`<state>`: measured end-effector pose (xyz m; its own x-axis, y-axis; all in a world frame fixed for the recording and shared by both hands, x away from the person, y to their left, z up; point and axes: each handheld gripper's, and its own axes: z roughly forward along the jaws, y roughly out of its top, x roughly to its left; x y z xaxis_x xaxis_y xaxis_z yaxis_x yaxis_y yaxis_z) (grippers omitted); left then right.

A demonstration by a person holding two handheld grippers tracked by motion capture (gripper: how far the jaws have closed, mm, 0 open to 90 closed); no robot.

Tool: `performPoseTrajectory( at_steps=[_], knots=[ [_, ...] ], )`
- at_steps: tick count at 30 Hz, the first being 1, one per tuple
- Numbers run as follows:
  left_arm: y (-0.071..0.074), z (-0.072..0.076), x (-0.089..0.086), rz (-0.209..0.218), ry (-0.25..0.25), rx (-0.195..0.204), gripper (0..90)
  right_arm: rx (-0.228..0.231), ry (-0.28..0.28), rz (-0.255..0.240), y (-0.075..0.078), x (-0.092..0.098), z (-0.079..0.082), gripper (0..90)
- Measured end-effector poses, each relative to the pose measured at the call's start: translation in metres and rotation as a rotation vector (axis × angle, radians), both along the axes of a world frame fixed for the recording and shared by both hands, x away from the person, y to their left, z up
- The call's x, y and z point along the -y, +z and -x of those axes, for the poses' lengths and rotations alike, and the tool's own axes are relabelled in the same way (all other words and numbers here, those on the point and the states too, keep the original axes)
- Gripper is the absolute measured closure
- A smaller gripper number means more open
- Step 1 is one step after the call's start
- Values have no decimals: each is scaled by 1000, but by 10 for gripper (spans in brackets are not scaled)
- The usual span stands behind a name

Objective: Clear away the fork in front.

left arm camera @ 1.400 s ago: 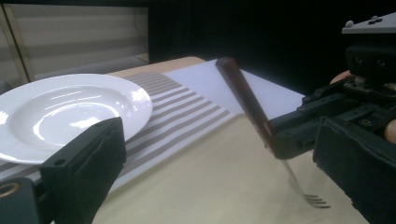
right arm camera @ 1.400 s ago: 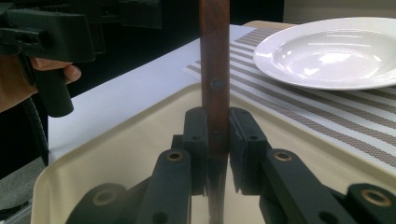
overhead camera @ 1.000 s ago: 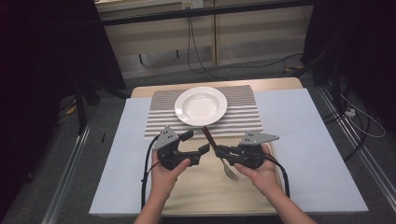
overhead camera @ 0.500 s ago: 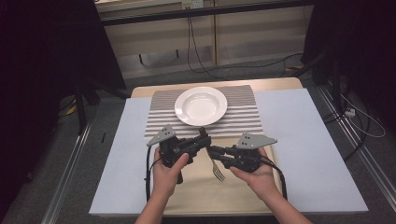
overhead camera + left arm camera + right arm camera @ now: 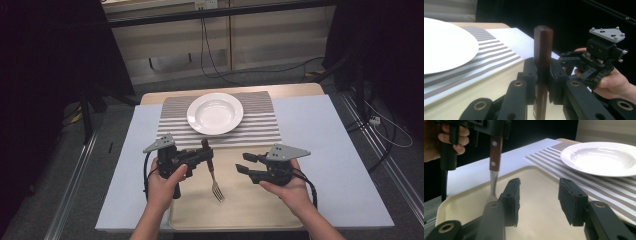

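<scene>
A fork (image 5: pixel 213 175) with a dark wooden handle hangs tines-down over the beige tray (image 5: pixel 250 210). My left gripper (image 5: pixel 205 157) is shut on its handle. In the left gripper view the handle (image 5: pixel 543 45) stands upright, clamped between the jaws of the left gripper (image 5: pixel 543 72). My right gripper (image 5: pixel 243 163) hovers to the right of the fork, apart from it. Its jaws have just been opening, and in the right gripper view the right gripper (image 5: pixel 540 200) has nothing between its pads. The fork (image 5: pixel 494 157) hangs to its left there.
A white plate (image 5: pixel 215 114) sits on a striped placemat (image 5: pixel 260 127) behind the tray. Pale blue sheets (image 5: pixel 325 150) cover the table on both sides. Cables trail from both grippers toward the person's forearms at the near edge.
The left gripper closed on the fork's handle. The right gripper let go of the fork and drew away to the right. The fork went left with the left gripper.
</scene>
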<state>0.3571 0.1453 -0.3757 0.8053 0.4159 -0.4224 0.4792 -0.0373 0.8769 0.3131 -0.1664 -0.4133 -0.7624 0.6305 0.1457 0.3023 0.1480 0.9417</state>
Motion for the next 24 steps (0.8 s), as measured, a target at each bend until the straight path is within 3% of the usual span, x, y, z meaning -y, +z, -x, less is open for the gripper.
performPoseTrajectory(
  at_steps=[12,19,24],
  knots=[
    [-5,-2,-25,-10,16,-46,787,-13,-71,3,-6,28,3,309],
    [-6,-2,-36,-27,19,-65,787,-14,-97,32,-9,41,8,243],
    [-6,-1,-44,-33,25,-84,787,-14,-115,25,-10,47,11,201]
  ],
)
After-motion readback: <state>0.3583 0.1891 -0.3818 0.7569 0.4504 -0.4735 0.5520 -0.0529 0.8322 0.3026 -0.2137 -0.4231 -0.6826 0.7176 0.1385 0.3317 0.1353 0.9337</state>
